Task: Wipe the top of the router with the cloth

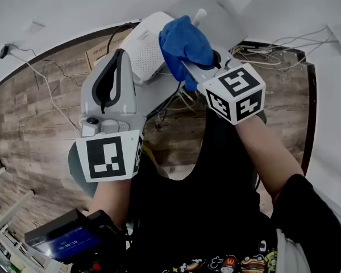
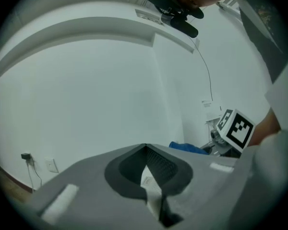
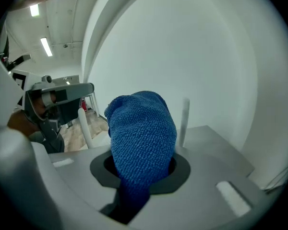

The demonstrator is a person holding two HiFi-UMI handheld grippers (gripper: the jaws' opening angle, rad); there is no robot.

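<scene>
The right gripper (image 3: 140, 174) is shut tight on one blue cloth (image 3: 141, 128). The left gripper (image 2: 151, 181) pinches a thin white edge of the one router (image 1: 146, 49).

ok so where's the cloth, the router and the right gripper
cloth (image 3: 141, 133), right gripper view, middle of the bunch
router (image 1: 149, 50), head view, its white top
right gripper (image 3: 134, 188), right gripper view, between its jaws, which clamp the cloth

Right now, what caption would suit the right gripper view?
Right gripper shut on a bunched blue cloth, a white router antenna standing just beyond it.
</scene>
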